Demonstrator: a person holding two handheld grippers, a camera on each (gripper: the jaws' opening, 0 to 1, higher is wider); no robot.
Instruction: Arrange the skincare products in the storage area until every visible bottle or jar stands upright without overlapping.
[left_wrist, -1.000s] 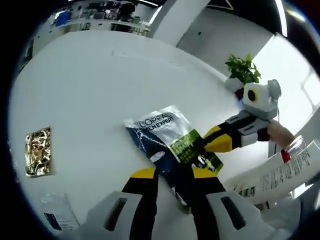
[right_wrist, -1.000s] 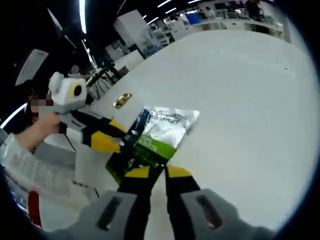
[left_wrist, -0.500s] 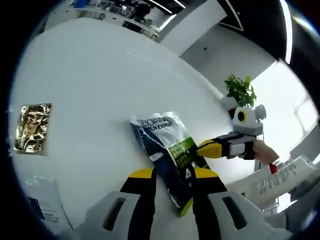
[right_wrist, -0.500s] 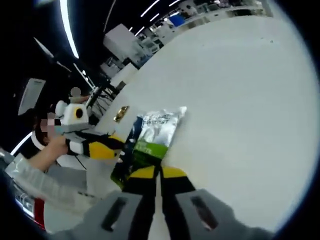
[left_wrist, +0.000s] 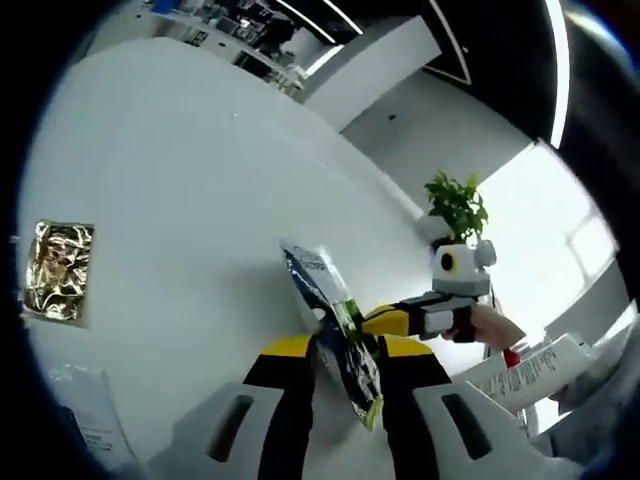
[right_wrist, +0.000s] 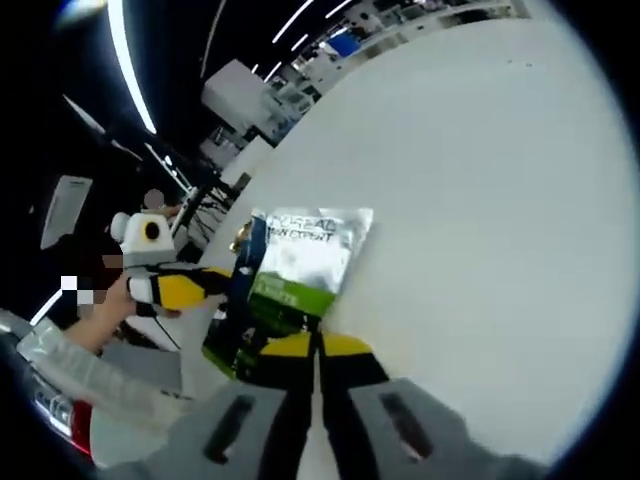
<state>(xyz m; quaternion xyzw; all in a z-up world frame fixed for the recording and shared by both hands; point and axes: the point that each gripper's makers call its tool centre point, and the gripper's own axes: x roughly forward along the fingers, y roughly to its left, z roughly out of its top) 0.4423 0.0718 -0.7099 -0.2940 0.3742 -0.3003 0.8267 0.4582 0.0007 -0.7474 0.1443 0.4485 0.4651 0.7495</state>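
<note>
Both grippers pinch one sachet (left_wrist: 335, 335): left gripper (left_wrist: 345, 365) at its lower edge, right gripper (right_wrist: 315, 350) likewise (lifted off the table (left_wrist: 180, 200)). Step, seemingly: standing it upright; next, lower gently.

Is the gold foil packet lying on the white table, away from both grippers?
Yes, the gold foil packet lies flat on the white table, far from the sachet.

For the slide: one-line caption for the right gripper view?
Both tongs pinch a silver-and-green sachet above the white table.
</note>
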